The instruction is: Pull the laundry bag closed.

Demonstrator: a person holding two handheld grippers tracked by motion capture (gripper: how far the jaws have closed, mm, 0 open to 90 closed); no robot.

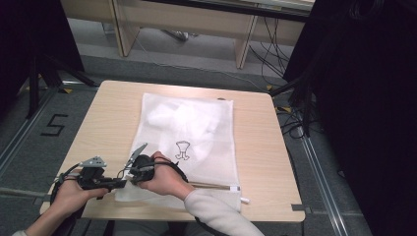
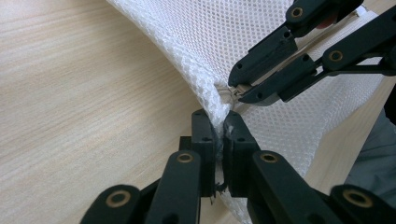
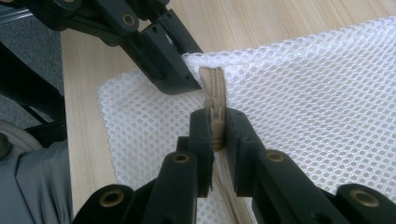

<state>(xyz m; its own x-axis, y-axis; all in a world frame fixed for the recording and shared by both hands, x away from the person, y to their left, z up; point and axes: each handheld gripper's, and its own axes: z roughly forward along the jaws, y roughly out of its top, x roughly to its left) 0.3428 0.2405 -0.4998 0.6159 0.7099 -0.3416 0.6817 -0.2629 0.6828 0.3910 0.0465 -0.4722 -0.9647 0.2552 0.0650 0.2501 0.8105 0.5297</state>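
Observation:
A white mesh bag (image 1: 189, 132) lies flat on the wooden table (image 1: 110, 115), with a soft white item inside and a small black drawing on it. A beige zipper (image 1: 216, 186) runs along its near edge. My left gripper (image 2: 219, 122) is shut on the bag's near left corner (image 2: 212, 100), the mesh pinched between its jaws. My right gripper (image 3: 217, 119) is shut on the beige zipper pull (image 3: 217, 127), right next to that corner. In the high view both grippers meet at the bag's near left end, the left gripper (image 1: 118, 184) beside the right gripper (image 1: 132, 176).
The table's front edge (image 1: 196, 217) runs just below the hands. Bare wood lies left of the bag. Dark stands (image 1: 42, 73), cables (image 1: 295, 123) and a floor mark "5" (image 1: 53, 125) surround the table. Pale wooden furniture (image 1: 187, 22) stands behind.

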